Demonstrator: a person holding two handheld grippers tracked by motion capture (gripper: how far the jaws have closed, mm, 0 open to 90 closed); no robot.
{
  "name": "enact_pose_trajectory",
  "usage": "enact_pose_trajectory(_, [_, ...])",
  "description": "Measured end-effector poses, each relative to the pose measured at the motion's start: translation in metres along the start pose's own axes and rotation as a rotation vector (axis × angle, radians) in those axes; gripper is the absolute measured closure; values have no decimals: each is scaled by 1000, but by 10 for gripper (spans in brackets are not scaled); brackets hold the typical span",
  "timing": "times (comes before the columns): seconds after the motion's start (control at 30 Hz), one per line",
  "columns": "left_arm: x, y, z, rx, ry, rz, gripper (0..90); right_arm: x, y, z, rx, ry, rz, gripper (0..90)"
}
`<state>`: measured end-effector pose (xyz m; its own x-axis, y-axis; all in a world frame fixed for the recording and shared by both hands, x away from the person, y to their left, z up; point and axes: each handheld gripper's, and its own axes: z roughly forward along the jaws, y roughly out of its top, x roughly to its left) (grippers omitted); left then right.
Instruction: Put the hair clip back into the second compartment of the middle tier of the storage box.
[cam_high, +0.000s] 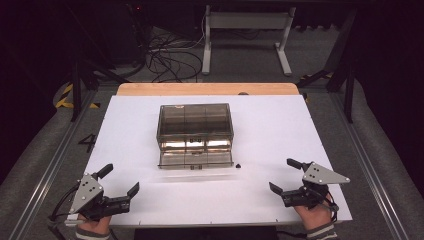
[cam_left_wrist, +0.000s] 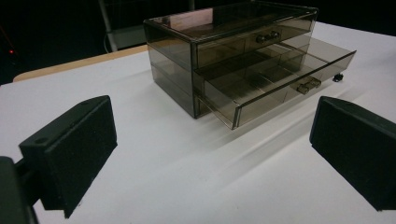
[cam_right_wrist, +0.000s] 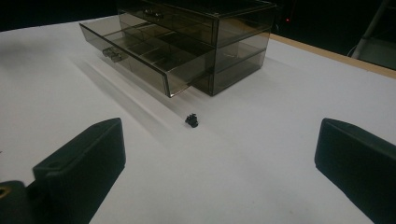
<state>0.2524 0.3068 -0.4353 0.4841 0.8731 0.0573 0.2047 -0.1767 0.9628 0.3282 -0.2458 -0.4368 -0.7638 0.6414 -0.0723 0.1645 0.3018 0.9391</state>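
room: dark | floor (cam_high: 240, 60): grey, cables (cam_high: 167, 50) | white table frame (cam_high: 247, 30) behind | tabletop (cam_high: 280, 130): white

Dark numeral 4 on the grey floor (cam_high: 89, 142), left of the table

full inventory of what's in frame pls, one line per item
drawer box: 1, smoky clear plastic, middle of the table
lower drawer: 1, same plastic, pulled out toward the person, compartments look empty
small part: 1, black, on the table by the open drawer's right front corner
table: 1, white top with a wooden far edge
white stand: 1, on the floor behind the table
cables: several, black, floor behind the table
left hand-held gripper: 1, black, near left corner, open
right hand-held gripper: 1, black, near right corner, open
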Motion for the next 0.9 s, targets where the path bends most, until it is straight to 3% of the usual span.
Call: enact_pose_trajectory(0.9, [-1,1,0,0,-8,8,17,0,8,3,38,-3,-1,61])
